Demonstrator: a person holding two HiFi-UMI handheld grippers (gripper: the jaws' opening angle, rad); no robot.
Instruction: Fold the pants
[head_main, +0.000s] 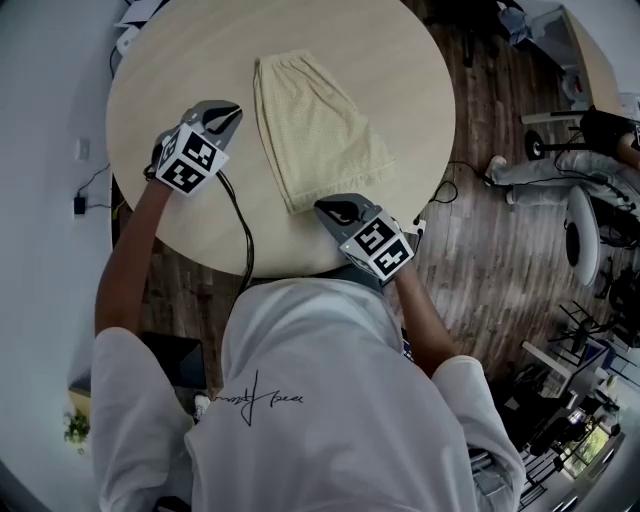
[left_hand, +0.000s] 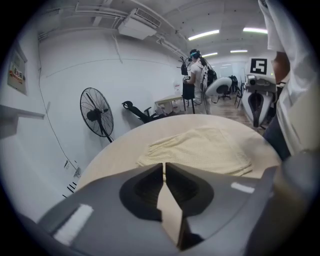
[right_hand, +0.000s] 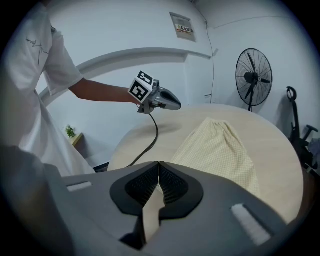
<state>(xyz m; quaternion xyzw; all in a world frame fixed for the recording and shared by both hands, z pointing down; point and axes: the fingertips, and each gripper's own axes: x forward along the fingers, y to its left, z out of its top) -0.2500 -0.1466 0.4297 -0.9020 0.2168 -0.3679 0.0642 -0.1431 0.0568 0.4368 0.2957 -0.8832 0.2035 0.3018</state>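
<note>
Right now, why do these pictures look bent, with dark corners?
Head view: a wide lens bows the floorboards, and the light is even and soft. Left gripper view: the ceiling lights glare, and the corners are black. Right gripper view: the right tongs are blurry up close, the pants sharper.

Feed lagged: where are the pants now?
Head view: the pants lie on the round table, right of the left gripper, just beyond the right gripper.

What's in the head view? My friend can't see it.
Folded pale yellow pants lie on a round table. The person's left gripper and right gripper hover near them, holding nothing.
</note>
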